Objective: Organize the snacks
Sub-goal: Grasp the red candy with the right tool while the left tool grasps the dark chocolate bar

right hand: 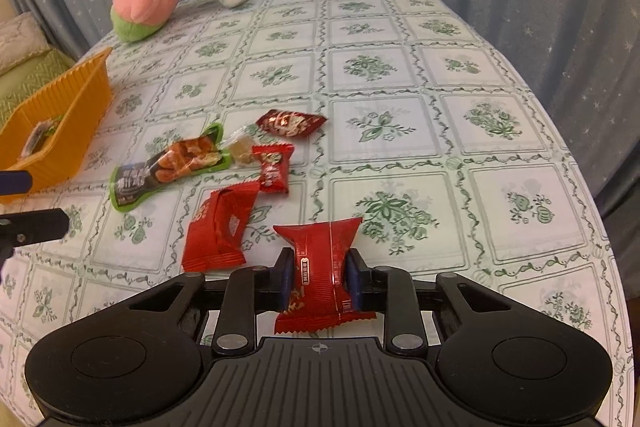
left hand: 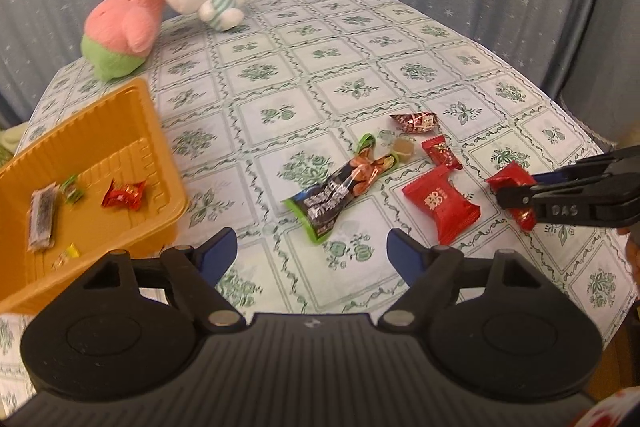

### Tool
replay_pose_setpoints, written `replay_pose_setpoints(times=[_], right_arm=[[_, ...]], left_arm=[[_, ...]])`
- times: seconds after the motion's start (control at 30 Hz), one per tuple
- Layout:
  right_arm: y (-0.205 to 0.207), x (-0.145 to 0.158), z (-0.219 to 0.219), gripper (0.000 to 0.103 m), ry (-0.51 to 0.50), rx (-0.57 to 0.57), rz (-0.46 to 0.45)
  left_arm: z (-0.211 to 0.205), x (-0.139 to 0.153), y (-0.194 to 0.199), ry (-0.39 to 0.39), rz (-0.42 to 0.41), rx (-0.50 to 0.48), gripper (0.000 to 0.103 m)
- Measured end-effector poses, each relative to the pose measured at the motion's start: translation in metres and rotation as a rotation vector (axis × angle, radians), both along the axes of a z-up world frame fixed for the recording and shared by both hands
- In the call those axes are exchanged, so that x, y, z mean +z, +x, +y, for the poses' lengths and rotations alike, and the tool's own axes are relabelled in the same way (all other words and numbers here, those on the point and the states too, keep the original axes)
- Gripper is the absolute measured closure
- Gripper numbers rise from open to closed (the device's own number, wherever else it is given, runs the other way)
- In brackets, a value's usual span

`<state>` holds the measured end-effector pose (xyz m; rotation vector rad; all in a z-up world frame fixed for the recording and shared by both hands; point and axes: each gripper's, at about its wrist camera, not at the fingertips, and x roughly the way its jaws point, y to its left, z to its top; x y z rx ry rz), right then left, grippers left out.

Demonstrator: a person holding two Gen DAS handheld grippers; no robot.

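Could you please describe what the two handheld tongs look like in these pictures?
Both the left tongs and the right tongs are matte black plastic, with a ribbed body, two round discs, silver rivets on the linkage arms and blue pads on the fingers. Seen from the side, the right one bears raised lettering.

Raised letters "DAS" read clearly on the black side of the right gripper (left hand: 516,195), over the table's right edge. The big red packet (left hand: 442,205) lying mid-table carries a gold double-happiness sign. White characters run along the dark green-edged snack packet (left hand: 340,189) beside it, too blurred to read. Print on the other wrappers is illegible.
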<state>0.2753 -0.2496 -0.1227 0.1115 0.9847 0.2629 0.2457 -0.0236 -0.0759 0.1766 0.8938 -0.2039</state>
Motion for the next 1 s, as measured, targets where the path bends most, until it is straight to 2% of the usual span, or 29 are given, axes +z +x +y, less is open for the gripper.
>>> replay_pose_setpoints(times=[0.53,0.83,0.93,1.0], right_arm=[[0.006,0.014,-0.04,0.076,0.041,-0.141,-0.012],[0.002,0.012,-0.053,0.076,0.054,-0.186,0.01],[0.001,0.012,-0.056,0.076,0.055,-0.195,0.013],[0.001,0.012,-0.057,0.076,0.054,-0.199,0.014]], left_arm=[[-0.024,-0.029,0.055,0.059,0.034,-0.155,0.033],[-0.036,-0.047,0.08,0.071,0.077,-0.21,0.046],[-0.041,-0.049,0.086,0.065,0.084,-0.23,0.053],[-0.043,-0.051,0.088,0.06,0.091,-0.241,0.061]])
